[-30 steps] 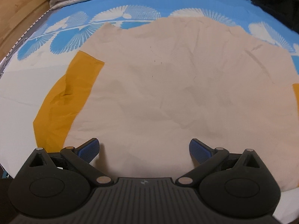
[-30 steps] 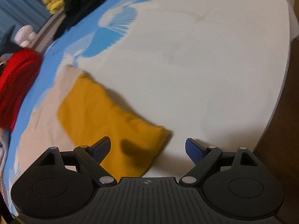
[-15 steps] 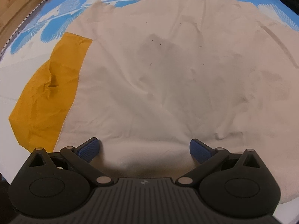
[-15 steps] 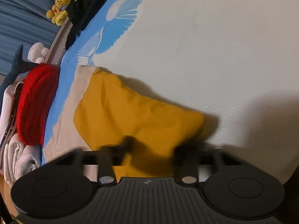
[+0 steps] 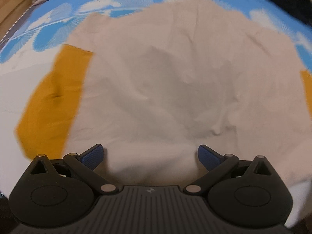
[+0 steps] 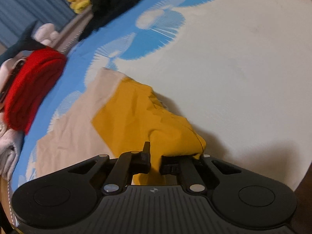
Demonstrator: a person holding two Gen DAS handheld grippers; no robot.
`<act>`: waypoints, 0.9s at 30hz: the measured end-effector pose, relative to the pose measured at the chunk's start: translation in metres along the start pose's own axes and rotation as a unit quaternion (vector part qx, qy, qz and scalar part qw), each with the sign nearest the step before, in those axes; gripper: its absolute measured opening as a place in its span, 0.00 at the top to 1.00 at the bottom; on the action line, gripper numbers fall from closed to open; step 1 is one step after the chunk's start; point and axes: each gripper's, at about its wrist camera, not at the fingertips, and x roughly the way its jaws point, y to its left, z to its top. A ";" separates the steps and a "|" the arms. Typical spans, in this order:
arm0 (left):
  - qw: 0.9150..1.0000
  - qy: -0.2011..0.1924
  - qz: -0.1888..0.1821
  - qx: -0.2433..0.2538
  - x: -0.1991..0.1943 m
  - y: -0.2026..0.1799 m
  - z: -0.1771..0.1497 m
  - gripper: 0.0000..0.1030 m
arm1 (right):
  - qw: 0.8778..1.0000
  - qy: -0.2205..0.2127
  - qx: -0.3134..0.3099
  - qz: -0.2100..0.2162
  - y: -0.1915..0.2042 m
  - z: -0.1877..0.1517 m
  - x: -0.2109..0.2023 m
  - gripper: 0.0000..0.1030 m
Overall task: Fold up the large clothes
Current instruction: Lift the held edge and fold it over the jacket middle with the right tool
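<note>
Over the shirt (image 5: 165, 89), left gripper (image 5: 150, 156) jaws wide; right gripper (image 6: 155, 160) jaws closing, clamping its yellow sleeve (image 6: 140, 117).

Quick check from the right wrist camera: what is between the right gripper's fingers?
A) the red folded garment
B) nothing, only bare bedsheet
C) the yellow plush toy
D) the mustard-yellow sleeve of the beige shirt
D: the right gripper is closing its fingers on bunched cloth of the mustard-yellow sleeve, which rises off the bedsheet into them.
</note>
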 end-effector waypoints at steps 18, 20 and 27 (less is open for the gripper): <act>0.961 -0.003 0.106 -0.254 0.054 0.225 -0.036 0.01 | 0.990 -0.052 -0.084 -0.102 0.081 -0.019 -0.021 0.94; 0.958 -0.009 0.101 -0.269 0.059 0.224 -0.035 0.01 | 0.985 -0.073 -0.119 -0.098 0.107 -0.023 -0.029 0.95; 0.962 0.007 0.079 -0.262 0.064 0.243 -0.027 0.01 | 0.892 -0.153 -0.419 0.070 0.282 -0.122 -0.080 0.96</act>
